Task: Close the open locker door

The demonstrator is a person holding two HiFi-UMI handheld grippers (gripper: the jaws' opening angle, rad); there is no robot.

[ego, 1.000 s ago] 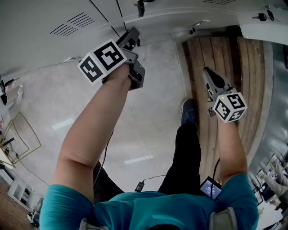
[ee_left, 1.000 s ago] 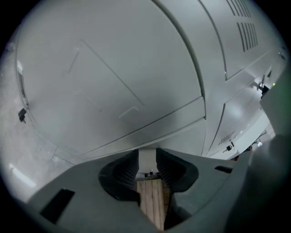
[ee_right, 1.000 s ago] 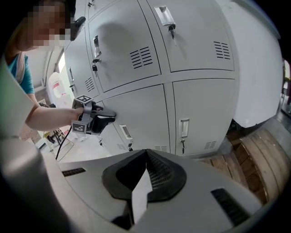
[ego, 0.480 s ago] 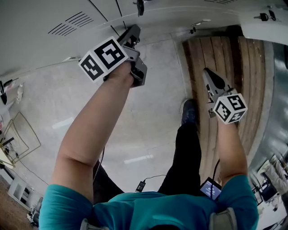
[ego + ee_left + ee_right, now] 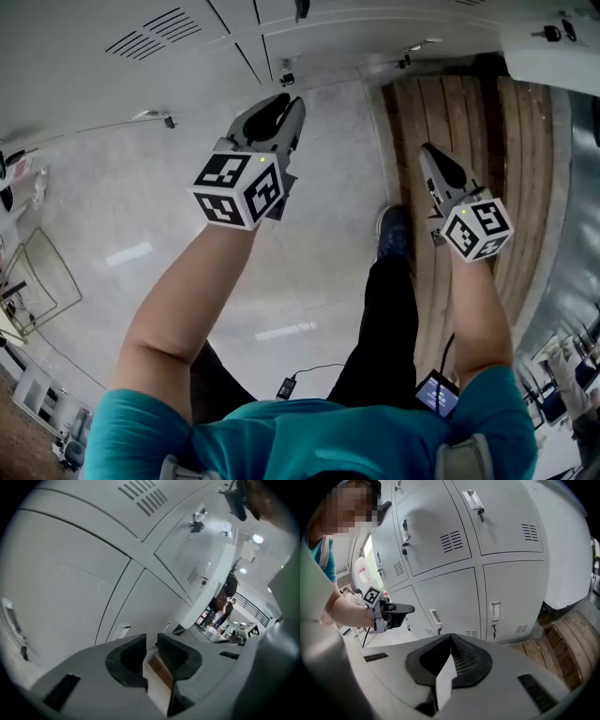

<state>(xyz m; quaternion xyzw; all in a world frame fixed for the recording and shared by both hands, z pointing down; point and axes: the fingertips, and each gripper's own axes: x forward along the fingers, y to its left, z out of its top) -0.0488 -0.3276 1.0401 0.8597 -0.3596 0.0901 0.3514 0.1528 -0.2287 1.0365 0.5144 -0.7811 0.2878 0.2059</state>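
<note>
Left claw (image 5: 151,638), jaws just closing to an empty slit, is facing the nearby locker door (image 5: 145,602); right claw (image 5: 451,637) is sitting closed, empty.

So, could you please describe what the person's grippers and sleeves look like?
The left gripper and right gripper are grey with black-lined jaws tapering to a point. Each carries a white cube of black square markers with a small green light. The sleeves are short and teal. The left jaws have just been closing, with nothing between them.
</note>
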